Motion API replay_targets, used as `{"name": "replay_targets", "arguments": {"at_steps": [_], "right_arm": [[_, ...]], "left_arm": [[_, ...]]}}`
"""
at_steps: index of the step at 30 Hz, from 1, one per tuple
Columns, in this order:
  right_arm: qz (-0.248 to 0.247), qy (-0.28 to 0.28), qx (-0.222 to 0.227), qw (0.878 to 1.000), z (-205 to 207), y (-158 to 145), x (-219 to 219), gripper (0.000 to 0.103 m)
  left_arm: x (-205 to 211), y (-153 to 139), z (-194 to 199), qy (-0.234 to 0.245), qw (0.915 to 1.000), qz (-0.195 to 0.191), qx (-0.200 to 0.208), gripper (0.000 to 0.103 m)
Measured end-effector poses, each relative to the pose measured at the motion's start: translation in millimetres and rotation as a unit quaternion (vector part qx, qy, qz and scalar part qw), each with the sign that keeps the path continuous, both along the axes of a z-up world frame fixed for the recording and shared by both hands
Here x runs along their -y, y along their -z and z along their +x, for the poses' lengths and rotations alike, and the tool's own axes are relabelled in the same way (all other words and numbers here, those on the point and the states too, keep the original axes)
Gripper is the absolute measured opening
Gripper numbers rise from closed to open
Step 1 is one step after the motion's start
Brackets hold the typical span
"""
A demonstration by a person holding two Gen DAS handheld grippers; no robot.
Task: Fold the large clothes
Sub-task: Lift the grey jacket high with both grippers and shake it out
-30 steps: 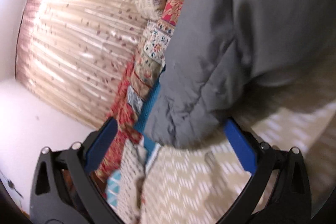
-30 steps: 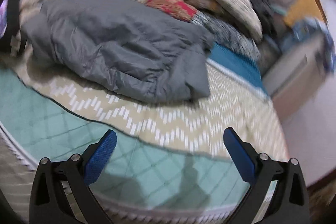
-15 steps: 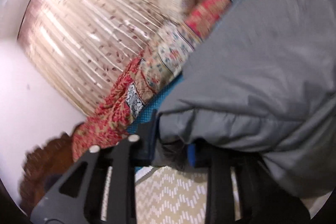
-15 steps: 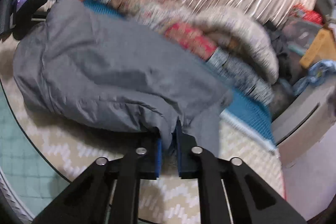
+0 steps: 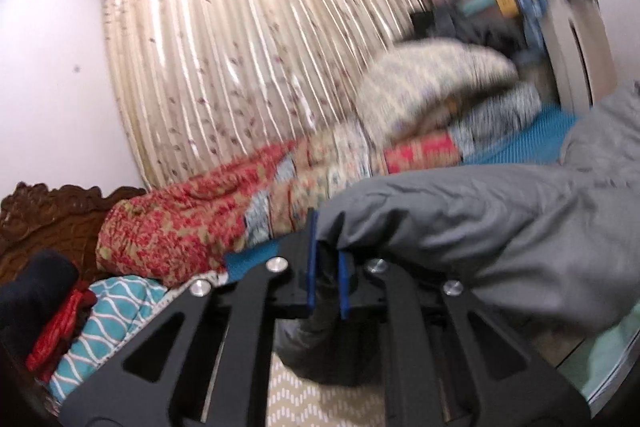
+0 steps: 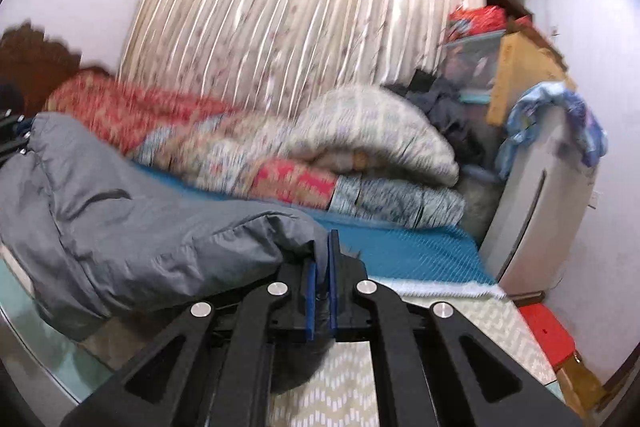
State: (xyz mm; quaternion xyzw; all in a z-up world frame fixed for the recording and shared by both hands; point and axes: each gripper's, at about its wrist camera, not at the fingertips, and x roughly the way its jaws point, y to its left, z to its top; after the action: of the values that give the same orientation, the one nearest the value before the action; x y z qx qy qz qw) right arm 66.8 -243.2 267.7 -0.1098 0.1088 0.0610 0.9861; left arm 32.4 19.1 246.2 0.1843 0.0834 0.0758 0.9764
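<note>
The grey padded jacket (image 6: 120, 227), puffy and creased, hangs lifted above the chevron bedspread (image 6: 344, 387), quilts (image 6: 248, 155) at twelve o'clock behind it. The left gripper (image 5: 325, 259) and the right gripper (image 6: 322, 267) each pinch its fabric tight.

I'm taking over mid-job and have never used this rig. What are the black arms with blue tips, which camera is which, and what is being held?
No robot here: a person holds one two-finger gripper in each hand, with a fisheye camera looking along its fingers. One picture is from the left gripper, the other from the right gripper. The blue strips are the finger pads. Both grippers are shut on the grey jacket, each pinching an edge, so it hangs between them above the patterned bed cover. Behind lie folded quilts and a striped curtain.
</note>
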Motion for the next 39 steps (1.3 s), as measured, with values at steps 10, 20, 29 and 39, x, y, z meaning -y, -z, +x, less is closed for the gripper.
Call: {"name": "replay_targets", "arguments": {"at_steps": [10,20,29,39], "right_arm": [[0.047,-0.009,0.128,0.991,-78.9,-113.7,22.5,0.004],[0.071,-0.041,0.219,0.972,-153.2,-208.9,44.0,0.004],[0.061,-0.071,0.247,0.964,-207.4,-266.1,62.7,0.004],[0.041,-0.051,0.153,0.986,-136.4,-243.2,80.6,0.004]], "left_arm": [[17.2,-126.8,-106.0,0.038,0.9852,-0.034,0.164,0.007],[31.9,-217.9,-204.2,0.051,0.9573,-0.063,0.278,0.007],[56.8,-264.0,-271.4,0.062,0.9332,-0.061,0.349,0.007],[70.0,-250.8,-176.1,0.048,0.9644,-0.084,0.246,0.007]]}}
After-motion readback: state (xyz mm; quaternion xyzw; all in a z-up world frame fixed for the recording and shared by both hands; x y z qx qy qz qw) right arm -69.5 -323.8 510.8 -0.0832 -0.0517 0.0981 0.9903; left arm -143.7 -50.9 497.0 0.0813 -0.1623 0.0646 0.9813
